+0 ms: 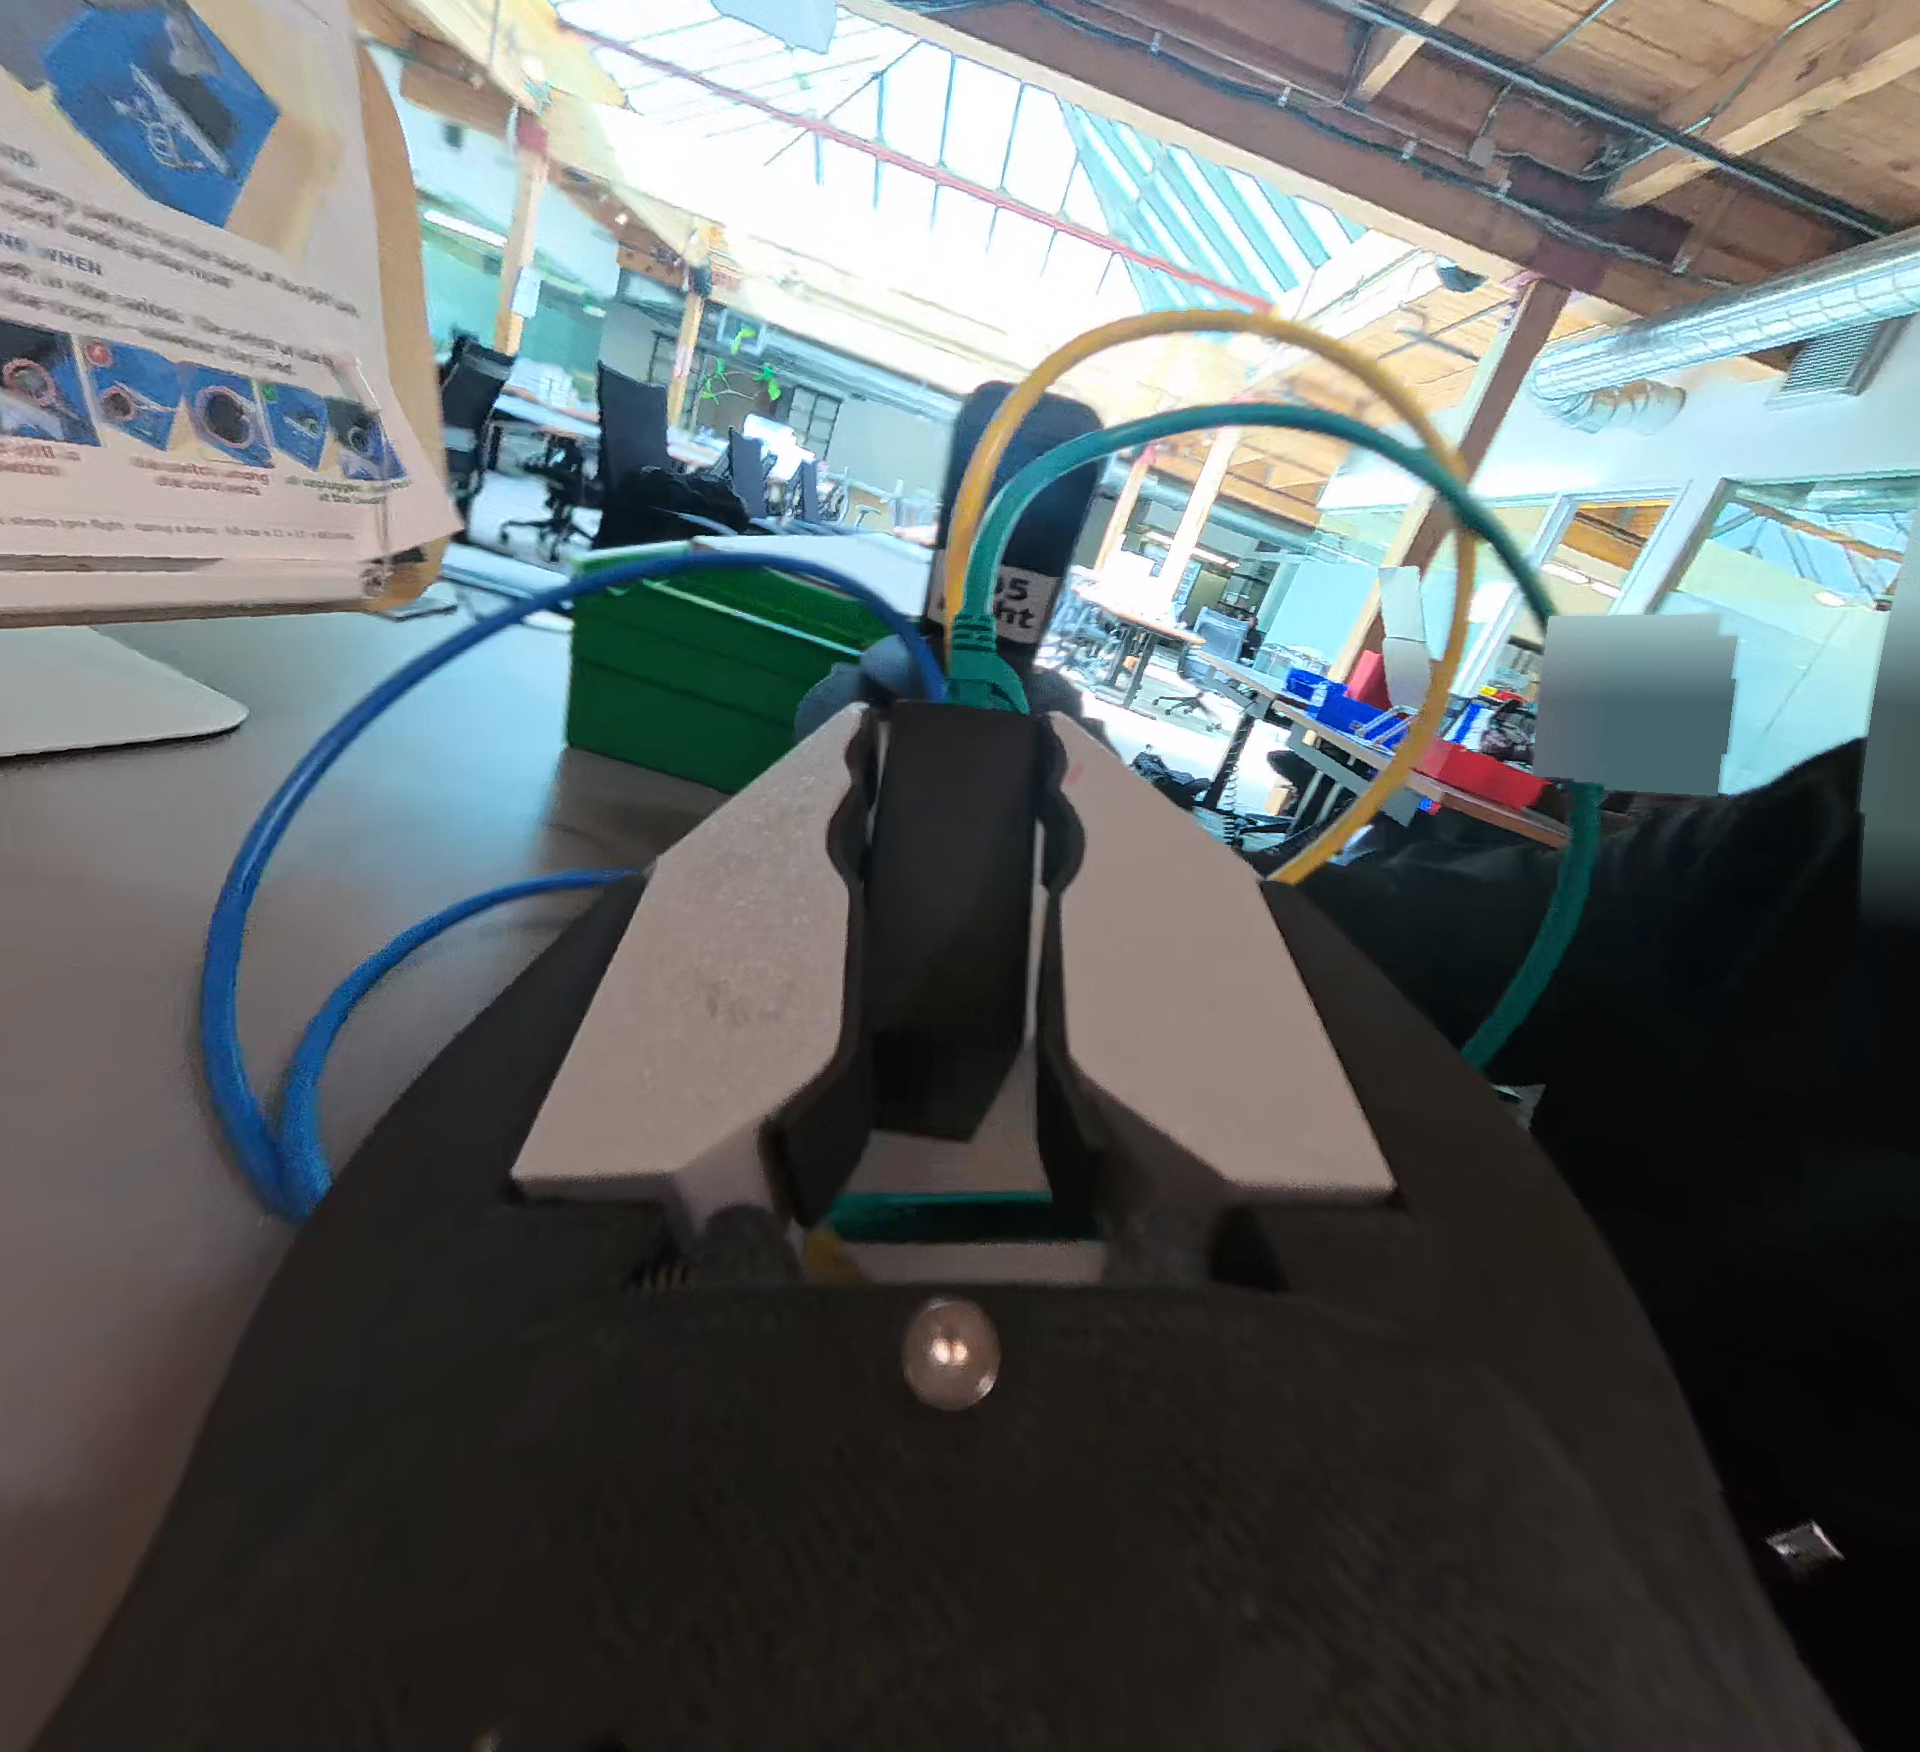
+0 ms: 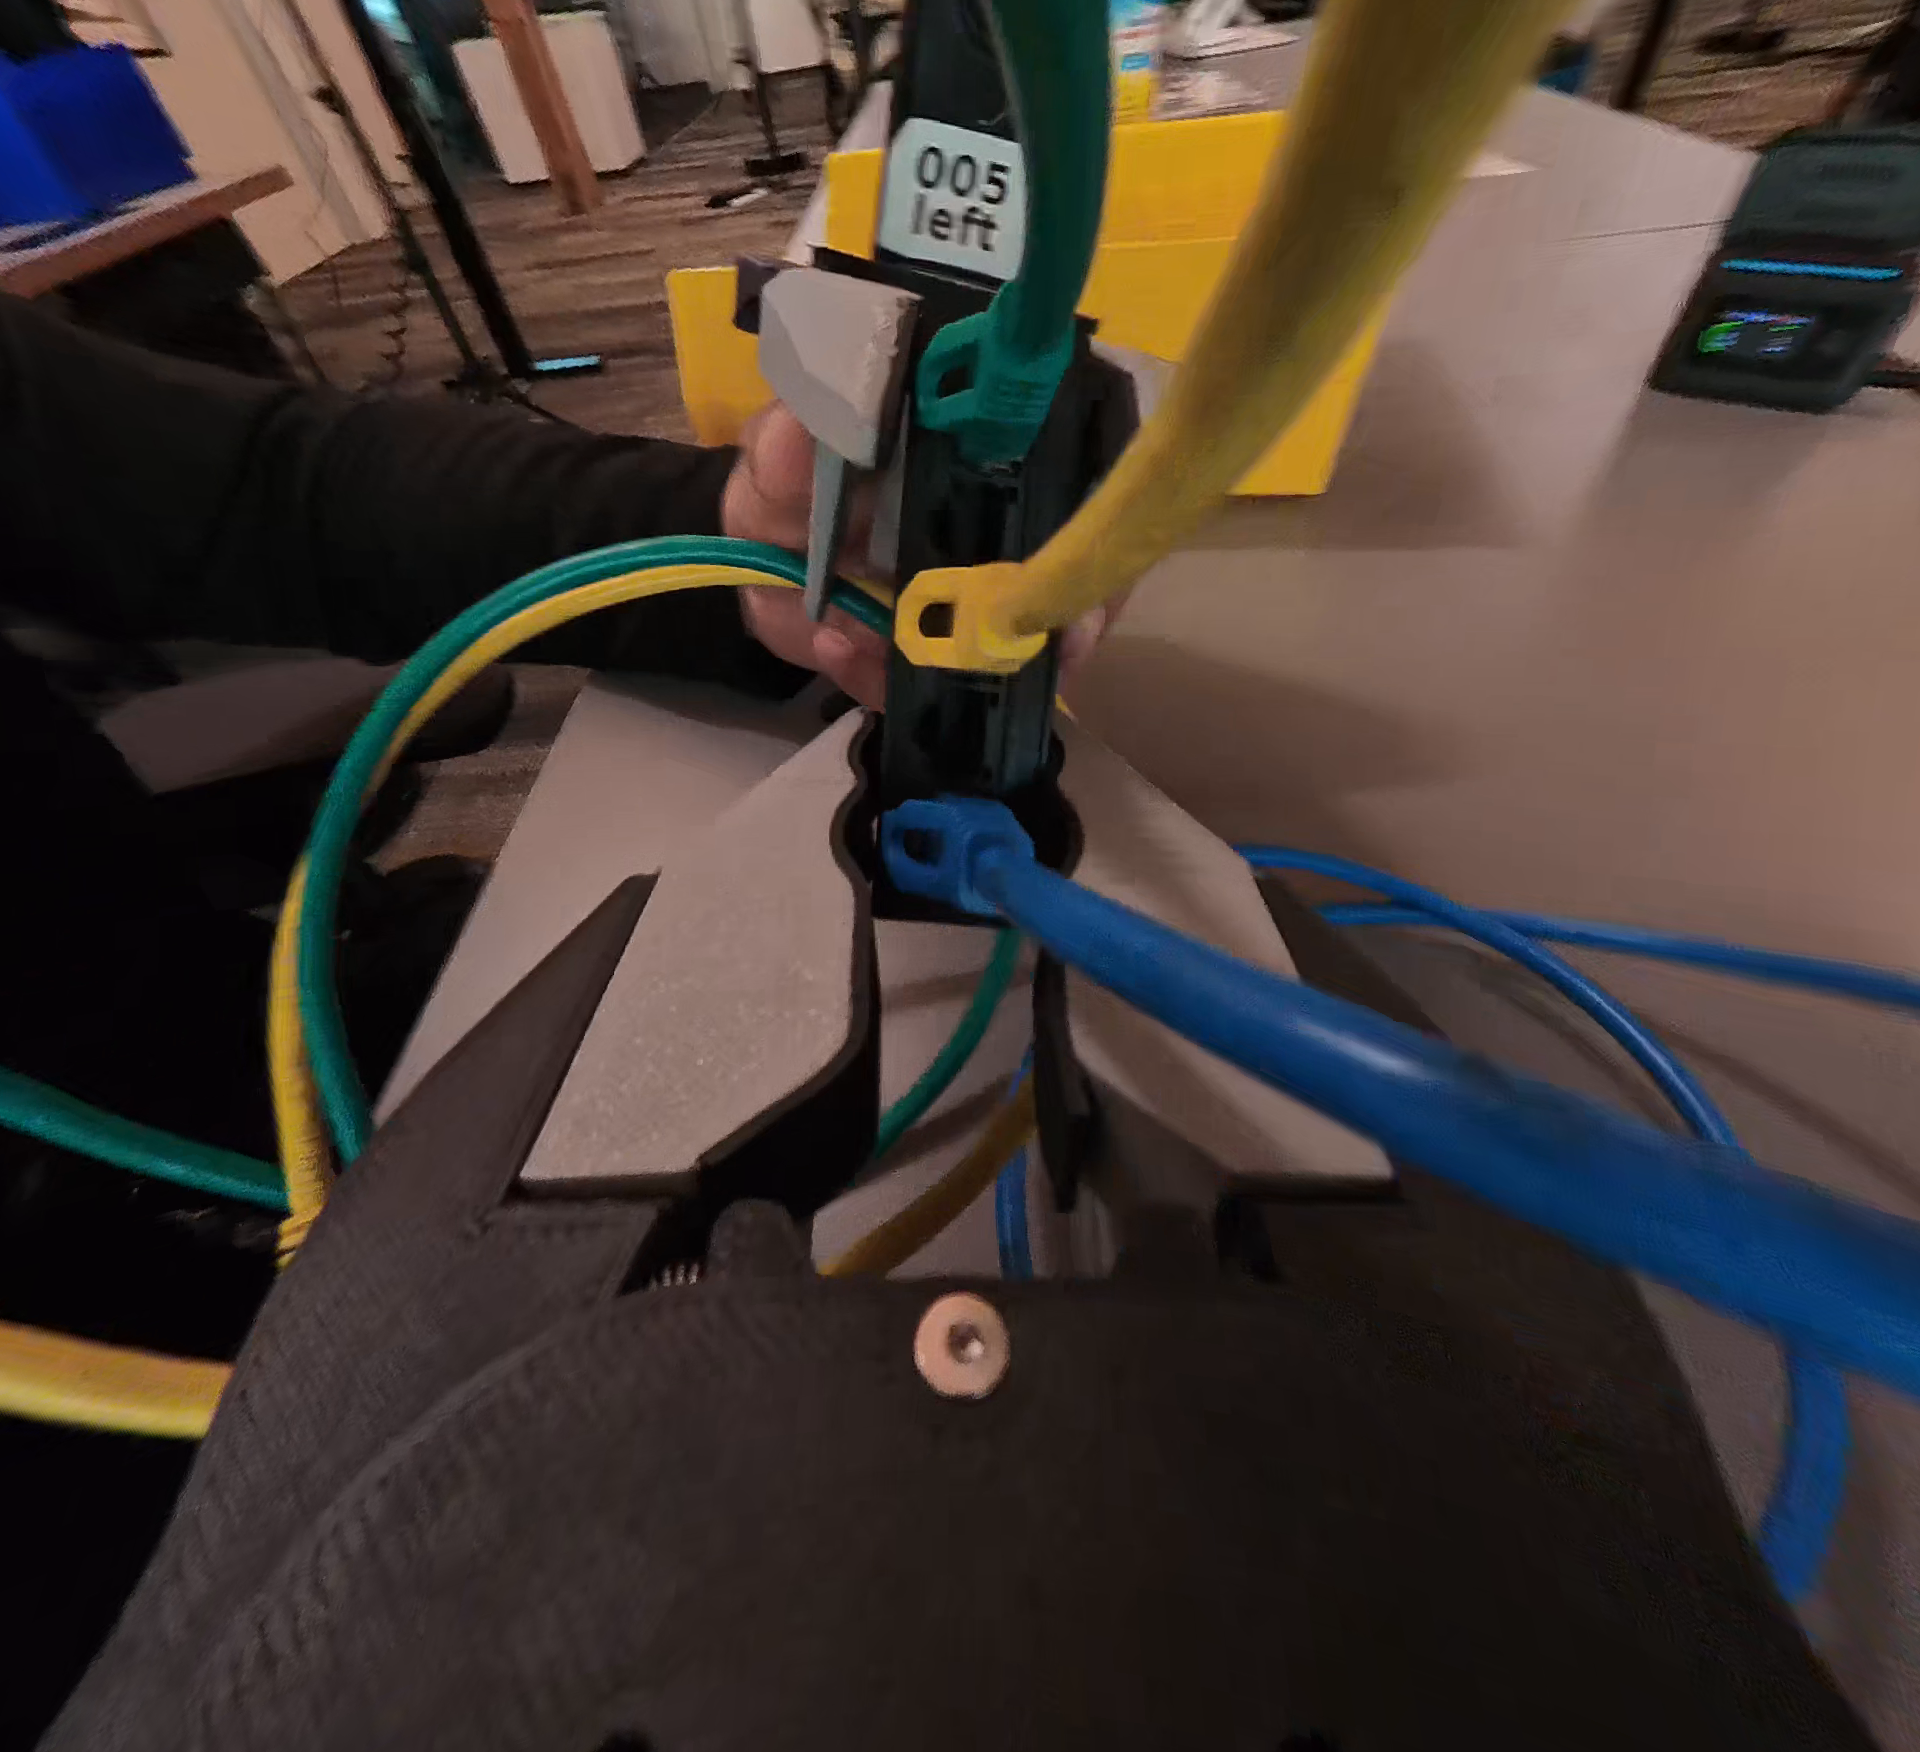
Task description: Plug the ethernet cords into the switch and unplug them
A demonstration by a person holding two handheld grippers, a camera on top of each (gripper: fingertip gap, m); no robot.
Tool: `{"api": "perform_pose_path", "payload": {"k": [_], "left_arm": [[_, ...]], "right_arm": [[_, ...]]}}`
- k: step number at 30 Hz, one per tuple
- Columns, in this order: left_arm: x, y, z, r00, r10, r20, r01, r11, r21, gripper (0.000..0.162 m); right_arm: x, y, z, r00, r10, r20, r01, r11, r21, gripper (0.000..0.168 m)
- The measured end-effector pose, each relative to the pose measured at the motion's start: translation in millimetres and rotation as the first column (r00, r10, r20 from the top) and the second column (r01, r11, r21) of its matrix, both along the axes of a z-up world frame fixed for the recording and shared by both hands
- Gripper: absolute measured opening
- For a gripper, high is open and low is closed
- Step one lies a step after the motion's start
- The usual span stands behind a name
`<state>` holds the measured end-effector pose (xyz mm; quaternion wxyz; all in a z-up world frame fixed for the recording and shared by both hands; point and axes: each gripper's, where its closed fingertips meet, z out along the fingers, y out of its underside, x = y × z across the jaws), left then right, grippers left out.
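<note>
The black switch (image 2: pixel 966 746) is held up off the table between both grippers. My left gripper (image 1: pixel 956 736) is shut on its sides; in the left wrist view I see only its plain back (image 1: pixel 951 923). My right gripper (image 2: pixel 961 829) is shut on the switch's other end, its jaws beside the blue plug (image 2: pixel 940 855). The blue plug, the yellow plug (image 2: pixel 951 627) and the green plug (image 2: pixel 987 388) all sit in ports. Their cords loop away: blue (image 1: pixel 312 767), yellow (image 1: pixel 1226 326), green (image 1: pixel 1299 429). The left gripper (image 2: pixel 914 393) shows at the far end in the right wrist view.
A grey table (image 1: pixel 312 850) lies below. A green bin (image 1: pixel 707 684) and a sheet of printed instructions (image 1: pixel 187 248) stand at the left. A yellow bin (image 2: pixel 1174 289) and a small black device with a lit screen (image 2: pixel 1797 300) stand beyond. A person's dark sleeve (image 2: pixel 364 518) reaches in. Left tips to right tips: about 6 cm.
</note>
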<state>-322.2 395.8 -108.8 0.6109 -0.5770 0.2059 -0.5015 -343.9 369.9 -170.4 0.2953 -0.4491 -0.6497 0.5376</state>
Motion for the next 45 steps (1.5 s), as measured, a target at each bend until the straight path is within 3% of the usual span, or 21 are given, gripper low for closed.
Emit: {"api": "perform_pose_path", "payload": {"k": [4, 7, 10, 14, 18, 21, 24, 27, 30, 32, 34, 36, 38, 41, 45], "left_arm": [[-52.6, 14.9, 11.4, 0.979, 0.192, 0.067, -0.192, 0.981, -0.012, 0.056], [-91.6, 18.9, 16.4, 0.939, 0.322, 0.117, -0.324, 0.946, -0.009, 0.048], [-93.9, 22.9, 7.9, 0.937, 0.339, 0.088, -0.338, 0.941, -0.031, 0.042], [-81.7, 27.7, -6.8, 0.953, 0.301, 0.035, -0.297, 0.951, -0.085, 0.041], [-82.1, 27.8, -8.8, 0.951, 0.308, 0.025, -0.304, 0.948, -0.097, 0.038], [-84.7, 28.7, -8.3, 0.951, 0.307, 0.041, -0.302, 0.947, -0.108, 0.035], [-87.0, 27.8, -8.3, 0.95, 0.31, 0.046, -0.303, 0.946, -0.111, 0.032], [-89.1, 27.2, -8.1, 0.946, 0.32, 0.048, -0.313, 0.943, -0.109, 0.031], [-86.6, 27.8, -8.3, 0.951, 0.306, 0.048, -0.299, 0.948, -0.112, 0.03], [-82.6, 28.6, -10.4, 0.956, 0.291, 0.037, -0.285, 0.951, -0.118, 0.03], [-78.0, 29.8, -13.2, 0.961, 0.277, 0.02, -0.272, 0.954, -0.124, 0.03], [-72.9, 30.3, -14.4, 0.965, 0.261, 0.005, -0.258, 0.958, -0.125, 0.03], [-69.0, 30.9, -14.5, 0.968, 0.25, -0.006, -0.249, 0.961, -0.12, 0.029], [-66.8, 32.3, -20.1, 0.969, 0.245, -0.026, -0.246, 0.96, -0.133, 0.029], [-70.8, 31.6, -22.0, 0.968, 0.252, -0.015, -0.251, 0.957, -0.146, 0.029]], "right_arm": [[6.6, 26.6, 12.4, 0.984, -0.175, -0.029, 0.177, 0.976, 0.124, 0.024], [20.0, 47.1, 45.4, 0.948, -0.307, -0.078, 0.317, 0.927, 0.2, 0.024], [42.9, 71.0, 102.9, 0.902, -0.413, -0.128, 0.431, 0.835, 0.342, 0.024], [95.1, 126.9, 224.1, 0.773, -0.588, -0.239, 0.621, 0.622, 0.477, 0.024], [160.7, 184.7, 350.0, 0.573, -0.714, -0.402, 0.775, 0.314, 0.548, 0.024], [191.7, 217.2, 383.2, 0.497, -0.743, -0.448, 0.737, 0.089, 0.67, 0.024], [208.1, 257.1, 350.8, 0.468, -0.791, -0.394, 0.63, -0.014, 0.776, 0.024], [236.3, 304.2, 263.1, 0.43, -0.877, -0.214, 0.411, -0.02, 0.911, 0.024], [278.5, 333.3, 153.2, 0.364, -0.93, 0.04, 0.131, 0.093, 0.987, 0.025], [312.0, 344.6, 100.1, 0.285, -0.947, 0.148, -0.018, 0.149, 0.989, 0.025], [336.1, 339.6, 50.9, 0.213, -0.924, 0.317, -0.06, 0.311, 0.948, 0.025], [339.7, 317.3, 5.4, 0.218, -0.833, 0.509, -0.081, 0.504, 0.86, 0.026], [330.1, 307.9, -20.1, 0.24, -0.794, 0.558, -0.086, 0.555, 0.827, 0.026], [325.3, 288.7, -51.3, 0.155, -0.71, 0.687, -0.034, 0.692, 0.722, 0.032], [336.1, 278.8, -44.0, 0.073, -0.669, 0.74, -0.038, 0.74, 0.672, 0.03]]}}
